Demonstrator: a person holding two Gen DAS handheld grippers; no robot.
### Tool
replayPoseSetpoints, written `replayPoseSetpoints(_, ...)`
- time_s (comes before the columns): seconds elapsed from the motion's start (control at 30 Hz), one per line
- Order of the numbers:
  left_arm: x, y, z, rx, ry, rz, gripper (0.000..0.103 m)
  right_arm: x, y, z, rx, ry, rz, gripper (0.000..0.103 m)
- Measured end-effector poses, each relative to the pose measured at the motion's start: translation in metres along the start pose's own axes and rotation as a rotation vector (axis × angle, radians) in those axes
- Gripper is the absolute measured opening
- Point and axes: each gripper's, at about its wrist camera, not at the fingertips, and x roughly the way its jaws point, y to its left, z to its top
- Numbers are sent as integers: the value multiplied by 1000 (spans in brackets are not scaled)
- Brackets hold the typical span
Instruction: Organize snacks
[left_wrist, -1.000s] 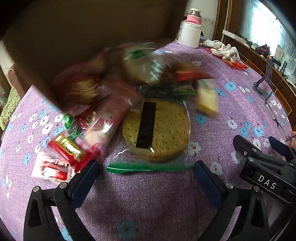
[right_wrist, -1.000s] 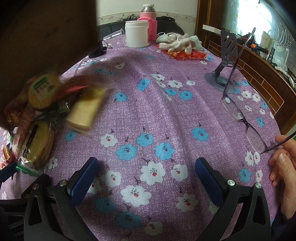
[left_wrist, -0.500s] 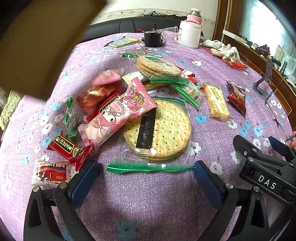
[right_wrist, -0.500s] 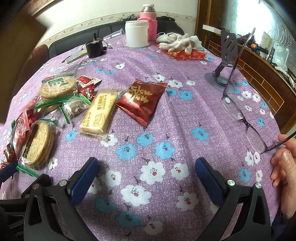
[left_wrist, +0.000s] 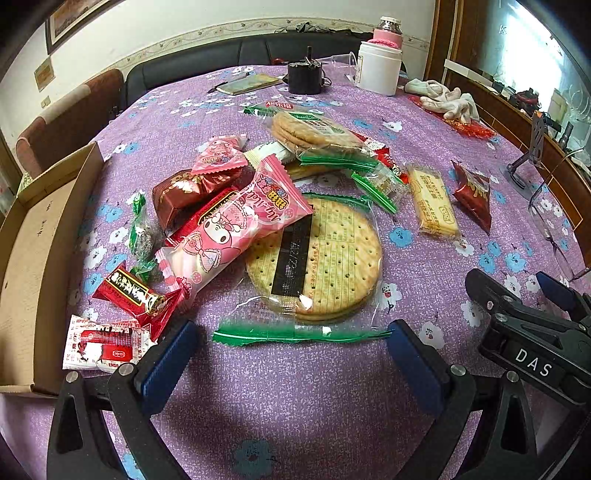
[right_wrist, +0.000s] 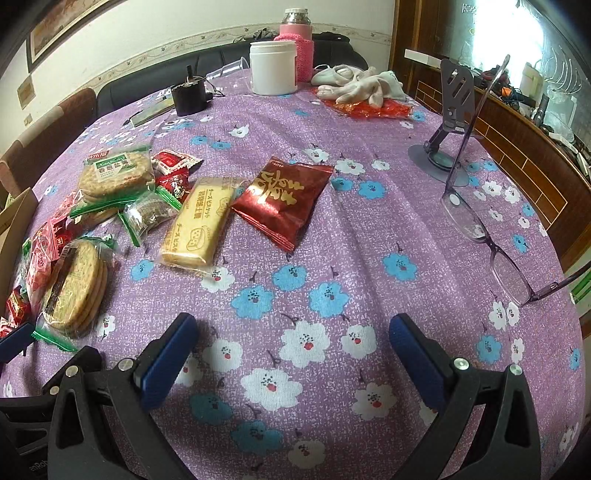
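While both tongs gape empty | snack pile (left_wrist: 258, 221) fronts left | glasses (right_wrist: 491, 236) right

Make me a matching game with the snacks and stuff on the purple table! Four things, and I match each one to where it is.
Things:
1. pink bunny packet
2. cardboard box
3. glasses
4. white jar

Places:
A. far end of the table
B. left edge of the table
C. lying partly over the big round crackers
D. right side, near the phone stand

Pairs: 1-C, 2-B, 3-D, 4-A
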Motion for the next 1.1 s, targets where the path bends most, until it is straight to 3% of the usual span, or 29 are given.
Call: replayPoseSetpoints(1.1,-2,0,1,34,2,-21,103,-1,0,0,-8,-1,7,103)
